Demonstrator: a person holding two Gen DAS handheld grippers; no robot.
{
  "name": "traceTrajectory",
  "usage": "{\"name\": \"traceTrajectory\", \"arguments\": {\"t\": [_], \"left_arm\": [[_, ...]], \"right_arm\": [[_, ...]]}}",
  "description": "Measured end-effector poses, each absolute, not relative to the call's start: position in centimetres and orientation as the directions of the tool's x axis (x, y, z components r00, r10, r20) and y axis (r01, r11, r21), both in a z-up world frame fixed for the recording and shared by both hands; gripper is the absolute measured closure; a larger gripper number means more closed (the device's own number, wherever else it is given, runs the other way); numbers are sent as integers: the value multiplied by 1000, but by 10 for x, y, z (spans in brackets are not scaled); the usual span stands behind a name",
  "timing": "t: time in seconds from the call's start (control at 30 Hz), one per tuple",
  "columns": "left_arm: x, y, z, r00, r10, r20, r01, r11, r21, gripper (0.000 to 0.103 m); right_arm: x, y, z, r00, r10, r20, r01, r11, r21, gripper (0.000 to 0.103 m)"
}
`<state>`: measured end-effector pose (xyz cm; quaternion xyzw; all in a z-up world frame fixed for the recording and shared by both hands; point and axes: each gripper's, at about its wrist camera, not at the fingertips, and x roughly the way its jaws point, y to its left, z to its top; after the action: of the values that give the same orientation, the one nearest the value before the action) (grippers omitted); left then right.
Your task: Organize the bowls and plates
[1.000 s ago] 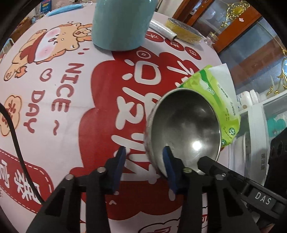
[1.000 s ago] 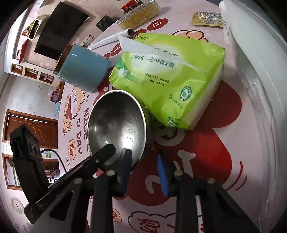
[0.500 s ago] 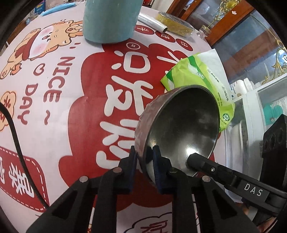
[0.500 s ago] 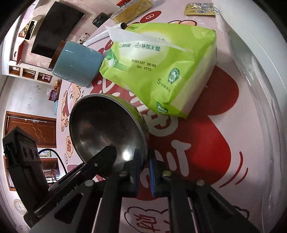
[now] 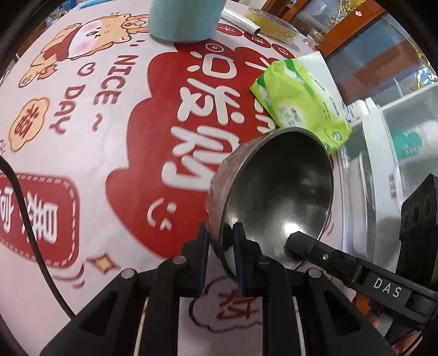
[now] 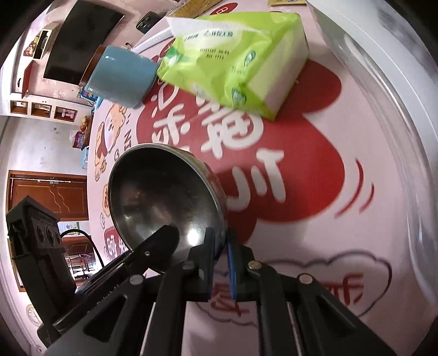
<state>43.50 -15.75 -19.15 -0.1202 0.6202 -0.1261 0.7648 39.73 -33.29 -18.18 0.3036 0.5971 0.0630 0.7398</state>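
Observation:
A steel bowl (image 5: 276,191) hangs tilted over the round table's printed cloth (image 5: 115,153), clamped at its rim from two sides. My left gripper (image 5: 221,241) is shut on the near-left rim, one blue pad inside the bowl and one outside. In the right wrist view the same steel bowl (image 6: 161,197) sits left of centre, and my right gripper (image 6: 220,246) is shut on its right rim. A black finger of the other gripper (image 5: 303,242) reaches into the bowl in each view.
A green tissue pack (image 5: 298,104) lies behind the bowl, and a teal cup (image 5: 186,19) stands farther back. A foil roll and a yellow tin (image 5: 273,24) sit at the far edge. A white plastic container (image 6: 388,90) bounds the right side.
Both grippers closed from open onto the bowl's rim. The bowl then tipped up off the cloth and came nearer, away from the tissue pack.

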Motion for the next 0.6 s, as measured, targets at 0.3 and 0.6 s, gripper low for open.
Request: {"name": "traceTrajectory", "arguments": {"t": [0.3, 0.6], "left_arm": [[377, -147, -172, 166, -351, -922, 37, 936, -350, 88], [313, -136, -141, 175, -343, -923, 52, 939, -340, 88]], "right_arm": [[349, -320, -166, 262, 453, -852, 238, 825, 512, 95], [290, -305, -143, 268, 461, -846, 212, 828, 519, 95]]}}
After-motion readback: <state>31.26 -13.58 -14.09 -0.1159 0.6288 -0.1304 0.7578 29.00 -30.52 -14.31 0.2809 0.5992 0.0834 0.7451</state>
